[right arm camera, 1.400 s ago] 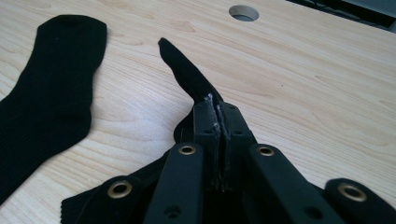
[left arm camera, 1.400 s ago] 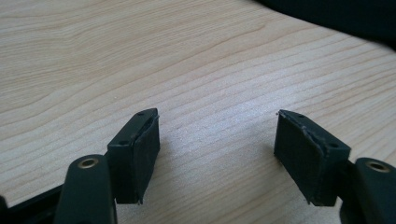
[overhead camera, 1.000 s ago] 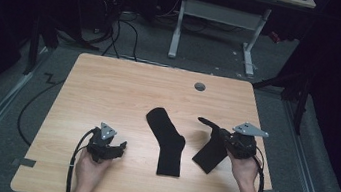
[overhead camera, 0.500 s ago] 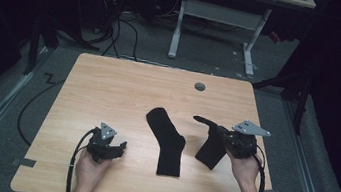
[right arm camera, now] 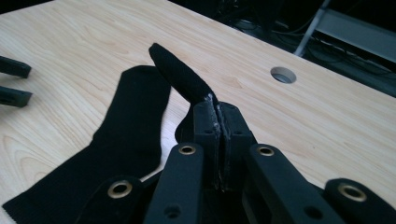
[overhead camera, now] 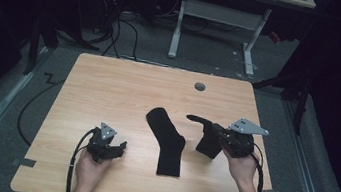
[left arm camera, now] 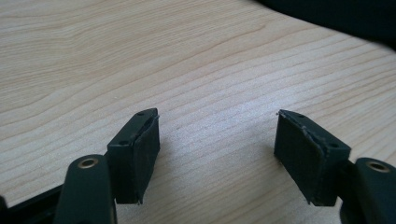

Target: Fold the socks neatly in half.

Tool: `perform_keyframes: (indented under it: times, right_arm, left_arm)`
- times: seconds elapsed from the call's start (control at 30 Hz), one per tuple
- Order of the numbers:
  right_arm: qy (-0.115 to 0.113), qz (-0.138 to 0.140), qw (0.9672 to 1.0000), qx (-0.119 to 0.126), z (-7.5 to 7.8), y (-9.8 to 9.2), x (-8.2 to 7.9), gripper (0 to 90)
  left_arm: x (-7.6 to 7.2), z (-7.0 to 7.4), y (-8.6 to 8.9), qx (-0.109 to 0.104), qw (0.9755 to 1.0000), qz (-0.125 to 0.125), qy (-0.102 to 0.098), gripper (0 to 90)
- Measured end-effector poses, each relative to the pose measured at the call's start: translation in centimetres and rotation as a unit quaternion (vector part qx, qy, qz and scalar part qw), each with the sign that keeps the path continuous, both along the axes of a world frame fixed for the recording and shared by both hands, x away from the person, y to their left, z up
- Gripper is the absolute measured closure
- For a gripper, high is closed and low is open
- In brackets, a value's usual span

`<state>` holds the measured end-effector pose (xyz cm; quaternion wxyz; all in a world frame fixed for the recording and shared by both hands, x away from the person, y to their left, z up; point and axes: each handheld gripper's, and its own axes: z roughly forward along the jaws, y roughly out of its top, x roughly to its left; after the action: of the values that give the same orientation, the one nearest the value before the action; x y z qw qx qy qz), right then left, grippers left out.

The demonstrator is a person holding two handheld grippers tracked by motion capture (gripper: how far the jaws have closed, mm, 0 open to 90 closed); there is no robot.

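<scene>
The black sock (overhead camera: 209, 138) in your grasp hangs off the table, one end pinched, the other jutting toward the table's middle. Your right gripper (overhead camera: 221, 135) has its jaws pressed together on that sock's edge, seen close in the right gripper view (right arm camera: 182, 79). Just beside it, a second black sock (overhead camera: 167, 141) lies flat on the wooden table (overhead camera: 124, 84). Well apart, your left gripper (overhead camera: 118, 148) rests low near the front edge, jaws wide with bare wood between them (left arm camera: 217, 140).
</scene>
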<state>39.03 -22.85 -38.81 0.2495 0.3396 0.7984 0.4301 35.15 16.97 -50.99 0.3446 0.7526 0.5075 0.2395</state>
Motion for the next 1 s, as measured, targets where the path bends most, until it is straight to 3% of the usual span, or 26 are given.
perform_keyframes:
  times: [0.63, 1.0]
  right_arm:
    - [-0.004, 0.061, 0.9981, 0.010, 0.9, 3.1, -1.2, 87.5]
    - [0.001, 0.100, 0.9946, 0.025, 1.0, 4.6, -2.5, 87.5]
  left_arm:
    - [0.0, 0.0, 0.0, 0.000, 1.0000, 0.001, 0.000, 31.7]
    - [0.0, 0.0, 0.0, 0.000, 1.0000, 0.001, 0.000, 31.7]
